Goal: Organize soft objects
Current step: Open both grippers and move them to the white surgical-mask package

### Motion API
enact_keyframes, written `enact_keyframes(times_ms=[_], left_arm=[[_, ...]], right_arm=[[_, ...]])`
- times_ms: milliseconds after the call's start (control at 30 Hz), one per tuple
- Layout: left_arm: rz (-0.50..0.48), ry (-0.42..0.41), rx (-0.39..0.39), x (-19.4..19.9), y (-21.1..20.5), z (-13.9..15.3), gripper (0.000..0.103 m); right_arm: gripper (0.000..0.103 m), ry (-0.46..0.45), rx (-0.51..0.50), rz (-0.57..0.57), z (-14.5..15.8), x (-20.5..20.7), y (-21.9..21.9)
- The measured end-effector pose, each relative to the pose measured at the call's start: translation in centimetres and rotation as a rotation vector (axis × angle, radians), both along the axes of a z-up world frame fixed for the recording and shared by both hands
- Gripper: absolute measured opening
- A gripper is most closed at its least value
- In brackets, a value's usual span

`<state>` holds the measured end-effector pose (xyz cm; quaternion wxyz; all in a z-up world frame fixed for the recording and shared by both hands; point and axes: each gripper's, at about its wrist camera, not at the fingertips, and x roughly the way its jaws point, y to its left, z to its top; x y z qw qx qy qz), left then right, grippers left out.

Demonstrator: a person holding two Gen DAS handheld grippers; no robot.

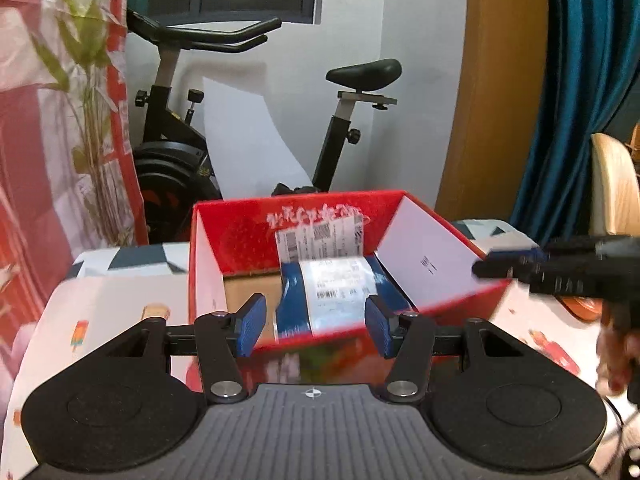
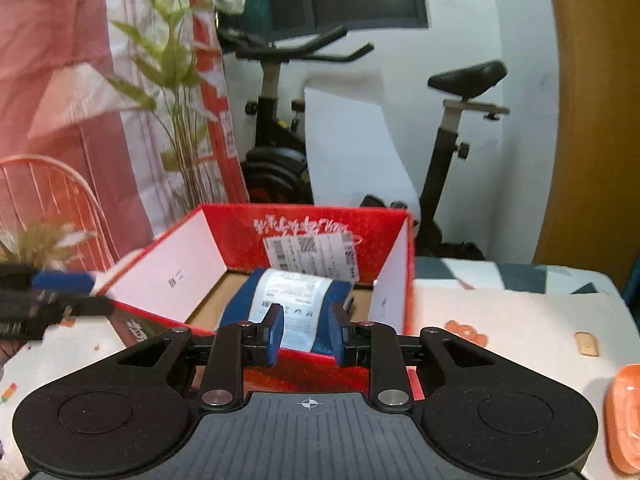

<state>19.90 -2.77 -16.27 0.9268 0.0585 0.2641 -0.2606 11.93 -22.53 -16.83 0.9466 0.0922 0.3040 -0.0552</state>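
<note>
Nearest us, the left claw (image 1: 316, 326) stands fairly wide, its ribbed blue pads (image 1: 252, 326) bare, nothing between them; the right claw (image 2: 306, 334) is narrow, also holding nothing, with a slim gap between its pads (image 2: 276, 334). No earlier picture lets us say more of their motion. Just past both claws' tips runs the near rim of the red box (image 1: 212, 248), a stiff cardboard carton with glossy red outside, white flaps splayed outward at the sides and a brown floor. Inside it, straight ahead of each claw and below the rim, lies the soft blue parcel (image 1: 332, 292), a rounded, slack plastic mailer with a white shipping label curving over its top. Bare floor shows left of the parcel, so there is room there. The box sits on a table (image 2: 520, 320) under a pale printed cloth; an orange dish (image 2: 624, 412) lies at the right claw's right. Behind the box stands an exercise bike (image 1: 180, 120) against a white wall, well apart.
</note>
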Motion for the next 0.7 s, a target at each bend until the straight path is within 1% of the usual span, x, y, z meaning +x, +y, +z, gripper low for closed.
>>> enact_keyframes(times_ms=[100,200,233,267,367,533,633,700], left_arm=[[-0.018,0.024,-0.014,-2.6,1.4,-0.7,0.057],[-0.04,0.046,0.023,-5.1,2.2,-2.2,0.059],[-0.041,0.046,0.041,-6.0,2.5,-2.7,0.063],[-0.035,0.048,0.054,-6.8,3.0,-3.2,0.066],[-0.013,0.085,0.06,-8.3,4.3,-4.8,0.066],[0.06,0.151,0.025,-9.5,6.5,-7.0,0.066],[0.098,0.194,-0.007,-9.8,7.3,-8.0,0.066],[0.115,0.214,-0.019,-10.1,7.6,-8.6,0.066]], right_arm=[[0.024,-0.032,-0.021,-0.005,1.3,-1.8,-0.1],[0.028,-0.043,-0.012,-0.02,2.0,-4.2,-0.2],[0.03,-0.038,-0.009,-0.023,1.9,-5.0,0.0],[0.03,-0.024,-0.006,-0.024,1.7,-5.9,0.2],[0.03,0.036,0.019,-0.02,0.3,-8.4,1.1],[0.031,0.165,0.083,-0.015,-3.2,-12.1,3.4],[0.033,0.23,0.135,-0.025,-5.2,-13.8,4.4],[0.033,0.262,0.152,-0.029,-6.1,-14.4,4.8]])
